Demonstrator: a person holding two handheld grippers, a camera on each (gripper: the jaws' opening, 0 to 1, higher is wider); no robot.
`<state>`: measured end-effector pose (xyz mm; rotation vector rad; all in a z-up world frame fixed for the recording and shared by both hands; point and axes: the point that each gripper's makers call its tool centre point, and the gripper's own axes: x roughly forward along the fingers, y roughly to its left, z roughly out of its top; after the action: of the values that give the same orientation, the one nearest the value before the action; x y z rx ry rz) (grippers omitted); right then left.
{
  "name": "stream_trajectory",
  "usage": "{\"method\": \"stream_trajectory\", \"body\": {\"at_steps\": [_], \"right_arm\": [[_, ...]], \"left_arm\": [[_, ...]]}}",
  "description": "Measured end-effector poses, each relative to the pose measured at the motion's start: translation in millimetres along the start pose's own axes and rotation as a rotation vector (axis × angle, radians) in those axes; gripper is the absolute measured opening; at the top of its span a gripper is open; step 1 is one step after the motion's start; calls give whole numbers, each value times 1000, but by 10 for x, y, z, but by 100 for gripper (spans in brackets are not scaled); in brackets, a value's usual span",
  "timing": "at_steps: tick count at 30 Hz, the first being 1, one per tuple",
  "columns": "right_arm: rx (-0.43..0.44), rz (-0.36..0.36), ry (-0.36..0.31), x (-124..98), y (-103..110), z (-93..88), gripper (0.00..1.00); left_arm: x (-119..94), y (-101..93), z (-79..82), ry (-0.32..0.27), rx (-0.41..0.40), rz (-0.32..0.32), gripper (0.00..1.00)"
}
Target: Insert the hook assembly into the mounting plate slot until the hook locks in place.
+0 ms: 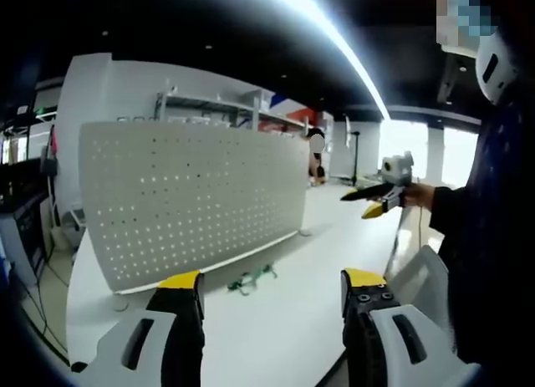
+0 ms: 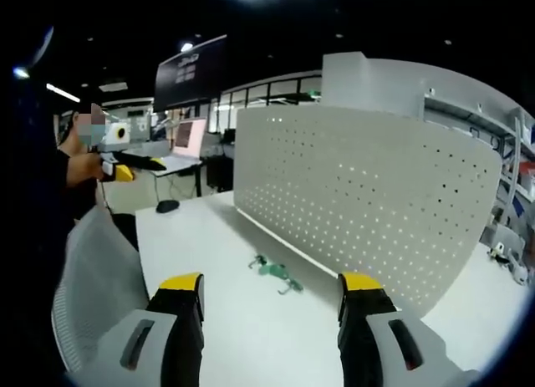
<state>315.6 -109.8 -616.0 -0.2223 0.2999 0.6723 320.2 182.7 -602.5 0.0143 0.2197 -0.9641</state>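
Observation:
A white perforated mounting plate (image 1: 192, 199) (image 2: 368, 195) stands upright on the white table (image 1: 276, 328) (image 2: 209, 236). A small green hook assembly (image 1: 251, 278) (image 2: 276, 272) lies flat on the table just in front of the plate's lower edge, with nothing touching it. My left gripper (image 1: 272, 282) is open and empty, held above the table short of the hook. My right gripper (image 2: 272, 282) is likewise open and empty, facing the hook from the other side. In each view the other gripper (image 1: 380, 199) (image 2: 125, 165) appears raised in a person's hand.
A white mesh chair back (image 1: 426, 278) (image 2: 92, 287) stands at the table edge beside the person's dark sleeve (image 1: 485, 236). A dark hanging screen (image 2: 191, 69), a desk with a monitor (image 2: 191, 134) and a small dark object (image 2: 167, 206) lie beyond. Shelving (image 1: 209, 107) rises behind the plate.

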Motion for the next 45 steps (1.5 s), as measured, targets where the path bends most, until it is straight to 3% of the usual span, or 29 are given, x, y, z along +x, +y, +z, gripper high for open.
{"method": "stream_trajectory", "body": {"at_steps": [35,45], "right_arm": [[-9,13,20,-7,80,-3,66],[-25,48,1,194,58,141,64]], "left_arm": [[-21,-14,-53,22,-7,-4,74],[15,-63,-29,21,0,-15,73]]}}
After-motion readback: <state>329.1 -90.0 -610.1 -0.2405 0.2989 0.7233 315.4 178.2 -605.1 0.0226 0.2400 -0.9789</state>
